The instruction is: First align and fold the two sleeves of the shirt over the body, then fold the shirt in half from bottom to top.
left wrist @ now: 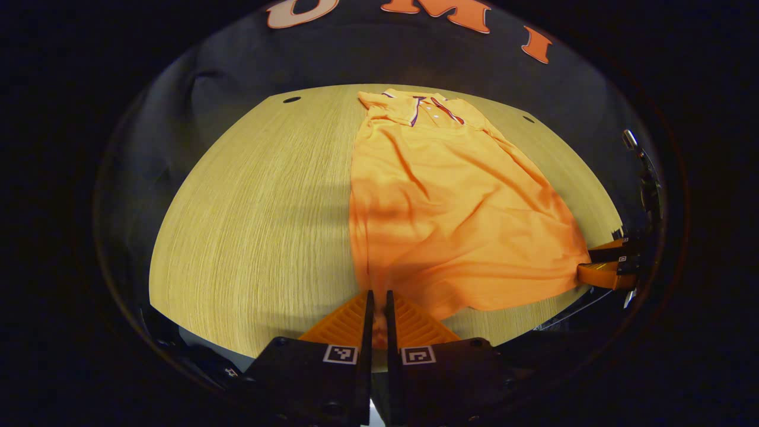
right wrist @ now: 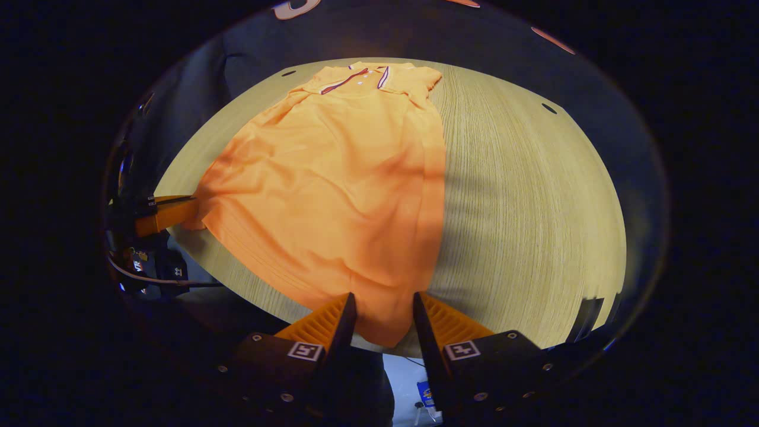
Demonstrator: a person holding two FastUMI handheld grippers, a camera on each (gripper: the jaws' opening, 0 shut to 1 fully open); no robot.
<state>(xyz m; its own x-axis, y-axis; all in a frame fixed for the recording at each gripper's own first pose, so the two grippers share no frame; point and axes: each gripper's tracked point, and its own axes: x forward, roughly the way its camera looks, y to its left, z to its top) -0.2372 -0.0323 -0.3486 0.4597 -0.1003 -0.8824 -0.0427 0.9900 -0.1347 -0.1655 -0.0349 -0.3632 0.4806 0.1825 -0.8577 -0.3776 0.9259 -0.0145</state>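
An orange polo shirt (left wrist: 450, 207) lies lengthwise on the wooden table (left wrist: 249, 225), collar at the far end, both sleeves folded in over the body. My left gripper (left wrist: 378, 302) is shut on the hem's near corner, with cloth pinched between its fingers. In the right gripper view the shirt (right wrist: 338, 178) runs away from me, and my right gripper (right wrist: 384, 308) stands open with the hem's other corner lying between its spread fingers. Each gripper also shows at the far hem corner in the other's view: the right gripper (left wrist: 584, 267) and the left gripper (right wrist: 184, 213).
Bare wood of the table (right wrist: 533, 207) stretches beside the shirt on both sides. Small dark holes (left wrist: 291, 99) mark the table's far corners. The near table edge runs just under the hem, with cables (right wrist: 154, 279) hanging below it.
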